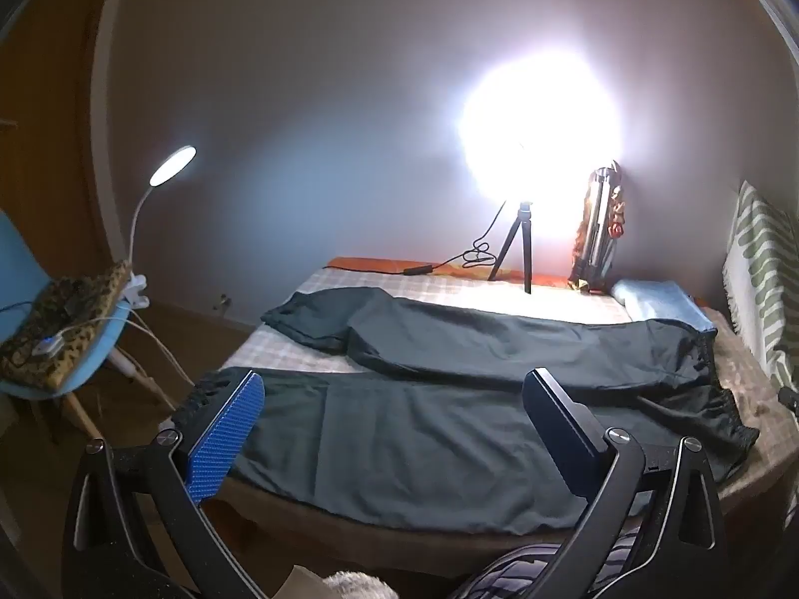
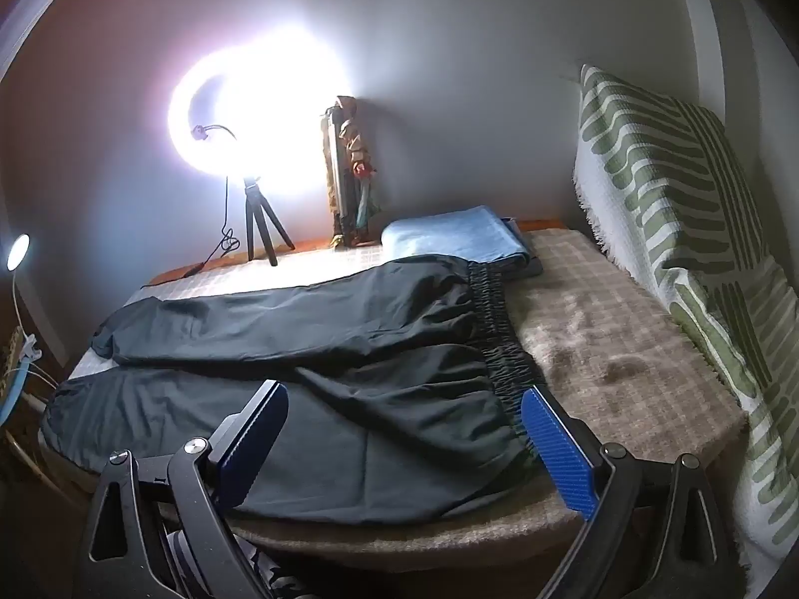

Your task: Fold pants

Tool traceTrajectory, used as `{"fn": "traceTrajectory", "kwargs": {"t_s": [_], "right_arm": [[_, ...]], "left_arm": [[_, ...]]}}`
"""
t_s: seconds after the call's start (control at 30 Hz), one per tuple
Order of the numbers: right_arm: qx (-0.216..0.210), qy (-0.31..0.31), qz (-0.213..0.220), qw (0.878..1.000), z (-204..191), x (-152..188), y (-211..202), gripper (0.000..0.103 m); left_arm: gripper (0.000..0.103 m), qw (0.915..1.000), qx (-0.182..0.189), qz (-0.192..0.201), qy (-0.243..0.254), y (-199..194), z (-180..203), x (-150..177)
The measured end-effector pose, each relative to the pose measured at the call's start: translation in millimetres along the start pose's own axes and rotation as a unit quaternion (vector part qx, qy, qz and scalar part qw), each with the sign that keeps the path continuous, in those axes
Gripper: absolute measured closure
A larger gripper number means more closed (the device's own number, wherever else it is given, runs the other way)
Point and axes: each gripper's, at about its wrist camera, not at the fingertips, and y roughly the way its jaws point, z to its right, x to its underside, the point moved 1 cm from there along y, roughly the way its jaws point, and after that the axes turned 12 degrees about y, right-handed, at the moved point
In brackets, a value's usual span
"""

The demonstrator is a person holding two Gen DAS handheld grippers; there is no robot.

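Bed [image 2: 624,349], with checked cover, carrying the dark pants [image 2: 309,349] spread flat, legs apart, elastic waistband [image 2: 499,329] toward the pillow end, near cuff [image 1: 199,394] at the bed's foot; expect thin, limp, light cloth, probably slick, that will sag and slide unless pinched through at the thicker gathered edges; take hold at waistband and cuff. Your left gripper [image 1: 394,429] hangs above the near leg, jaws wide, nothing between; your right gripper [image 2: 404,439] likewise spread and empty, just short of the waistband.
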Motion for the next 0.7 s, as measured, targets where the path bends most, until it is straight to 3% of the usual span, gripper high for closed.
{"fn": "traceTrajectory", "kwargs": {"t_s": [0.1,0.2,0.7], "right_arm": [[0.001,0.0,-0.005,1.0,0.6,2.6,1.2,0.007],[0.001,-0.003,-0.012,1.0,0.5,-1.7,0.8,0.007],[-0.004,-0.017,-0.013,1.0,-3.9,1.9,4.1,0.01]], "left_arm": [[0.0,1.0,0.002,-0.003,-0.004,0.3,5.4,1.2],[0.0,0.999,0.019,-0.014,-0.037,7.8,-12.4,-1.0],[0.0,0.9989,0.021,-0.018,-0.039,7.2,-4.9,4.6]]}}
